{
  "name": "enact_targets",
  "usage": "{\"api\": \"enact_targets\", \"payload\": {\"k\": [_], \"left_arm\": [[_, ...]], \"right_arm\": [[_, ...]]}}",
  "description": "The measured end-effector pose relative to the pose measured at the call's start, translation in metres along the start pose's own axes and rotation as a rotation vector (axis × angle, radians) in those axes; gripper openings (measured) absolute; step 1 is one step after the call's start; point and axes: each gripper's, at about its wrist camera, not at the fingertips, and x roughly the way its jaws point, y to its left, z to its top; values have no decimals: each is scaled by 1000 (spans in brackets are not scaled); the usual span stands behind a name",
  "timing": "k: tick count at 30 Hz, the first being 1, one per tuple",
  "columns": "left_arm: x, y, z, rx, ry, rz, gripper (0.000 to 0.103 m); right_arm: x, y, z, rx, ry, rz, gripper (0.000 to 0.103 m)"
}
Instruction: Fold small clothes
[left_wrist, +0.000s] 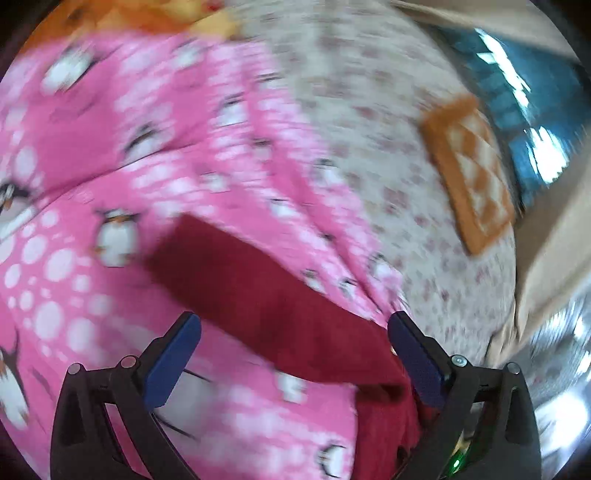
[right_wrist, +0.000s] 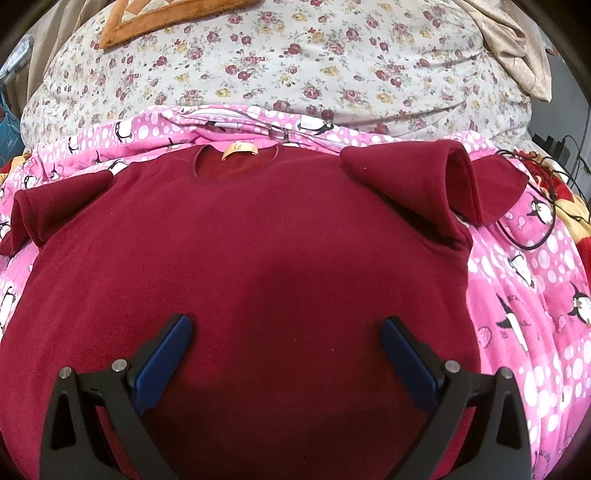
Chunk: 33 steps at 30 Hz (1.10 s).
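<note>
A dark red short-sleeved shirt (right_wrist: 251, 251) lies flat, neck away from me, on a pink penguin blanket (right_wrist: 532, 295). Its right sleeve (right_wrist: 424, 184) is folded up and stands rumpled; its left sleeve (right_wrist: 55, 206) lies out flat. My right gripper (right_wrist: 286, 332) is open and empty, hovering over the shirt's lower middle. The left wrist view is blurred by motion. There my left gripper (left_wrist: 293, 328) is open and empty over a part of the red shirt (left_wrist: 258, 291), likely a sleeve or edge, on the pink blanket (left_wrist: 129, 147).
A floral bedsheet (right_wrist: 295, 62) lies beyond the blanket. An orange patterned cushion (right_wrist: 155, 18) sits at the far left, also in the left wrist view (left_wrist: 469, 170). A black cable (right_wrist: 535, 206) loops on the blanket at right. Beige cloth (right_wrist: 517, 48) lies at far right.
</note>
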Motion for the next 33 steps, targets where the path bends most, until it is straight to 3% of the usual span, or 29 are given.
{"api": "enact_targets", "payload": {"k": [1,3,8,10,12,14,16,19,22,26,28,31,33], "left_arm": [[6,20,6,-66,10,-18,81],[17,35,9,-99,18,-45,81],[39,25,12,-26,15,-20,81],[43,22,15,-16,9,-3,73],[42,25,15,-18,1,74,28],[46,28,15,4,3,194,2],[47,26,15,20,-1,217,0],[46,7,14,128,-29,295,0],[24,-13,15,199,-138,294,0],[-29,-33,30,185,-354,289,0],[-47,-39,46,185,-402,307,0],[-41,-54,56,232,-345,279,0],[-19,-79,44,306,-268,216,0]], "right_arm": [[0,0,0,0,0,0,103],[0,0,0,0,0,0,103],[1,1,1,0,1,-1,103],[1,2,2,-1,2,-3,103],[1,1,1,-3,2,-5,103],[0,1,1,-3,2,-5,103],[0,1,1,-3,1,-4,103],[0,1,2,-4,2,-6,103],[-1,1,1,-3,2,-6,103],[-1,2,1,-5,3,-7,103],[0,2,2,-4,3,-7,103],[0,2,2,-5,3,-8,103],[0,2,2,-5,4,-8,103]]}}
